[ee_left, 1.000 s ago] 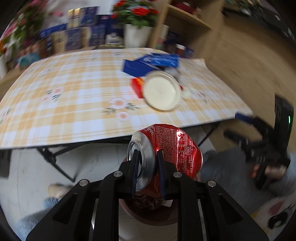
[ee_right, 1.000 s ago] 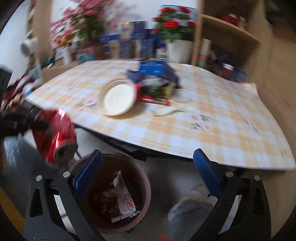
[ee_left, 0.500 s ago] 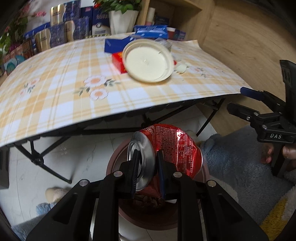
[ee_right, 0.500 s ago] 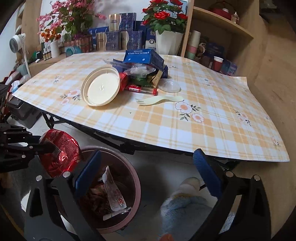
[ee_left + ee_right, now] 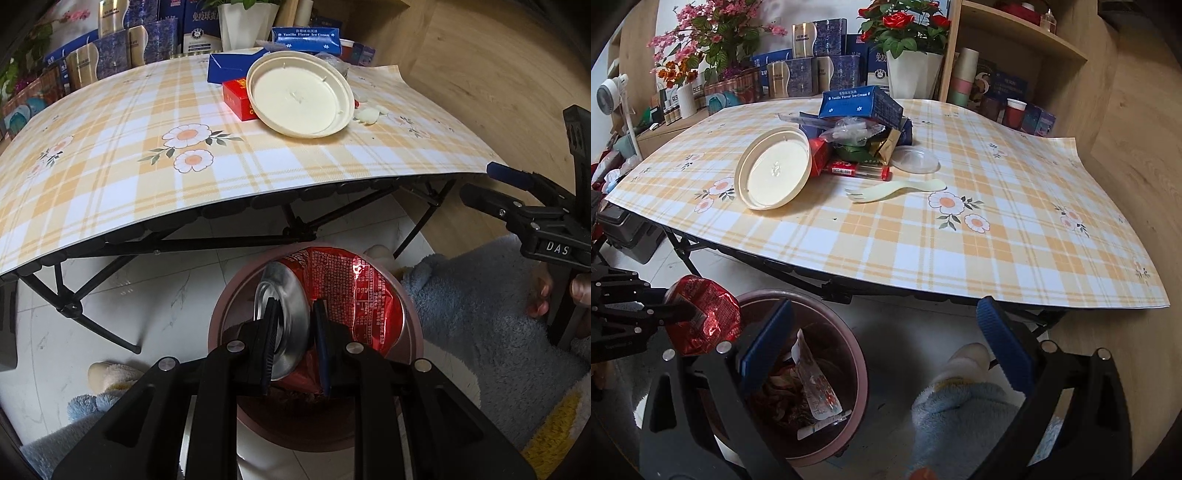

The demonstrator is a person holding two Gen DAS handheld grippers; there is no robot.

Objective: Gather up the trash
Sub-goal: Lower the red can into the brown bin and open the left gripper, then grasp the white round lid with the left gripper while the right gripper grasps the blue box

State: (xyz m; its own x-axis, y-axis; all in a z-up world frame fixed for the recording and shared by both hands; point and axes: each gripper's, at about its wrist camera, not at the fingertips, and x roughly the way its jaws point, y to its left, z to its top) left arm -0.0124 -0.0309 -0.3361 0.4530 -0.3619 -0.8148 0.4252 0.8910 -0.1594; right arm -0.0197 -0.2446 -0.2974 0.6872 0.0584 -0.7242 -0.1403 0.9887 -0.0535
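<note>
My left gripper [image 5: 295, 347] is shut on a crushed red can [image 5: 354, 295] and holds it over the pink trash bin [image 5: 413, 332] on the floor. In the right wrist view the can [image 5: 705, 321] hangs at the bin's [image 5: 857, 354] left rim, and wrappers lie inside the bin. My right gripper [image 5: 886, 347] is open and empty, below the table's front edge. On the checked table [image 5: 997, 236] lie a cream lid [image 5: 774, 171], a plastic spork [image 5: 894, 190], a clear lid [image 5: 916, 159], a blue ice cream box [image 5: 857, 103] and wrappers.
The folding table's black legs [image 5: 184, 243] stand just behind the bin. A slippered foot [image 5: 967, 398] is on the floor right of the bin. Boxes, flower pots [image 5: 912, 74] and a wooden shelf [image 5: 1015, 55] stand behind the table.
My left gripper has carried the can down from table height to over the bin. My right gripper has steadied and barely moved.
</note>
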